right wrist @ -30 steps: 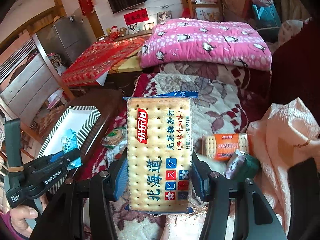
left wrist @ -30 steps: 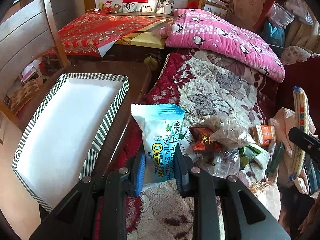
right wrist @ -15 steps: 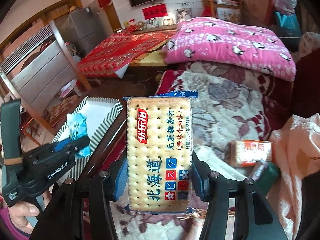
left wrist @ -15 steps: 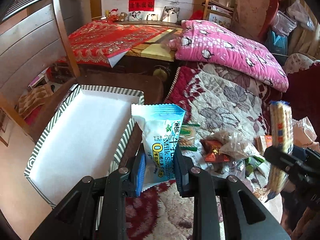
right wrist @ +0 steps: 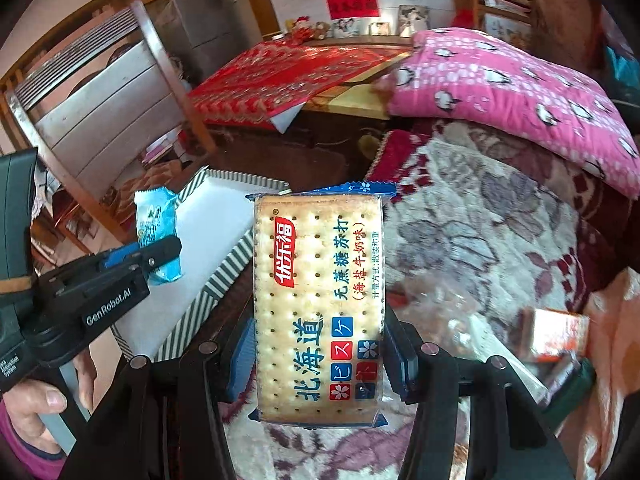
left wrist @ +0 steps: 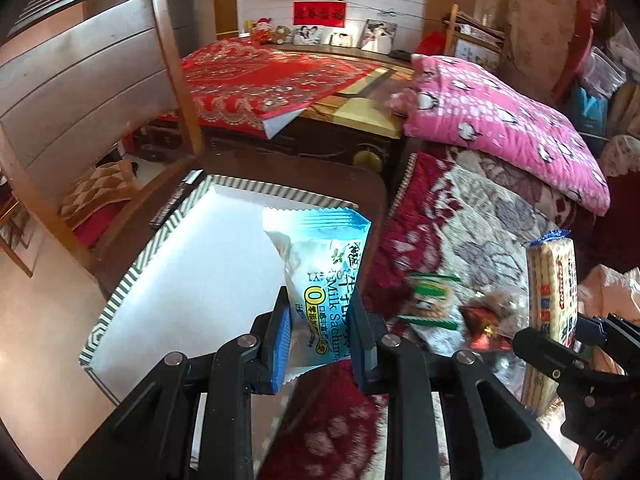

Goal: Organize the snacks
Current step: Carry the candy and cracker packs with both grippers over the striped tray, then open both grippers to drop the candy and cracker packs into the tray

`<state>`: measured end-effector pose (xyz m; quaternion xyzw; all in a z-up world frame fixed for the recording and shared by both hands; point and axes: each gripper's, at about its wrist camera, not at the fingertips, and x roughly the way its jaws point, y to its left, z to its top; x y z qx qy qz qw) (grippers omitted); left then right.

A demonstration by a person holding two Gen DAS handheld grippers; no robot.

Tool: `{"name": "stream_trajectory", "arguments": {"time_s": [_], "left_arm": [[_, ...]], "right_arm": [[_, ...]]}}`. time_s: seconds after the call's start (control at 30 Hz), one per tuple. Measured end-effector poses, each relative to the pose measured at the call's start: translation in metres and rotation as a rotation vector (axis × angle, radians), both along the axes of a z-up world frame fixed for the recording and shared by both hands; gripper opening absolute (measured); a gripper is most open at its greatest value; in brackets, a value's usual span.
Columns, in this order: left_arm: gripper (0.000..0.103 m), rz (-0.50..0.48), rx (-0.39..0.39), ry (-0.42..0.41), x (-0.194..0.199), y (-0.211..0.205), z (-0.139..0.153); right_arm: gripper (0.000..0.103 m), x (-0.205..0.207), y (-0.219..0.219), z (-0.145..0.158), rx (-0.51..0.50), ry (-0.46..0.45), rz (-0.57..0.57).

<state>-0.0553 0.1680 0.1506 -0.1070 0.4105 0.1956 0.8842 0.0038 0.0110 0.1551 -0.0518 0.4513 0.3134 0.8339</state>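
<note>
**Two snack packs gripped above the sofa, striped box beside them**

The left gripper (left wrist: 320, 340) has its jaws clamped on a light-blue sachima packet (left wrist: 320, 276), held upright. The packet's lower end sits between the blue pads and its bottom edge is hidden behind the fingers. It hangs over the near right corner of the striped box (left wrist: 132, 280), whose white floor shows bare; the box's nearest edge is cut off by the gripper body. From the right wrist view the same packet (right wrist: 156, 236) is seen side-on, pinched at the tip of the left gripper (right wrist: 160, 256), with a hand (right wrist: 44, 412) around the grip at the frame's lower left, only partly in view.

The right gripper (right wrist: 320, 364) grips a large soda cracker pack (right wrist: 320, 304) by its long edges, upright, printed face to the camera. The pack blocks most of what lies behind it, including the box's right corner (right wrist: 224, 276). In the left wrist view the pack (left wrist: 554, 308) appears edge-on at the right.

On the floral sofa cover (left wrist: 480, 248) lie loose snacks: a green-and-white wrapper (left wrist: 432, 300), a red wrapper (left wrist: 486, 328) and an orange packet (right wrist: 556, 332). All are motion-blurred, and their print cannot be read. A pink penguin quilt (left wrist: 500, 120) is heaped behind.
</note>
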Motion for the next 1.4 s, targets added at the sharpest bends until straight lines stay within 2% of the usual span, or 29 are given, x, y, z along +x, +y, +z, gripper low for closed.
{"name": "stream_trajectory", "arguments": {"time_s": [0.33,0.7,1.13,1.4], "left_arm": [[0.024,0.092,-0.001,0.019,-0.001,0.054,-0.008],[0.024,0.187,-0.057,0.091,0.005,0.109,-0.041],[0.024,0.249,-0.121,0.173,0.013,0.145,-0.081],[0.024,0.273,-0.185,0.226,0.02,0.16,-0.104]], "right_arm": [[0.058,0.013,0.06,-0.007,-0.027,0.016,0.1],[0.058,0.026,0.13,-0.026,-0.045,0.062,0.201],[0.059,0.057,0.208,-0.068,-0.078,0.158,0.279],[0.059,0.067,0.232,-0.097,-0.141,0.203,0.306]]}}
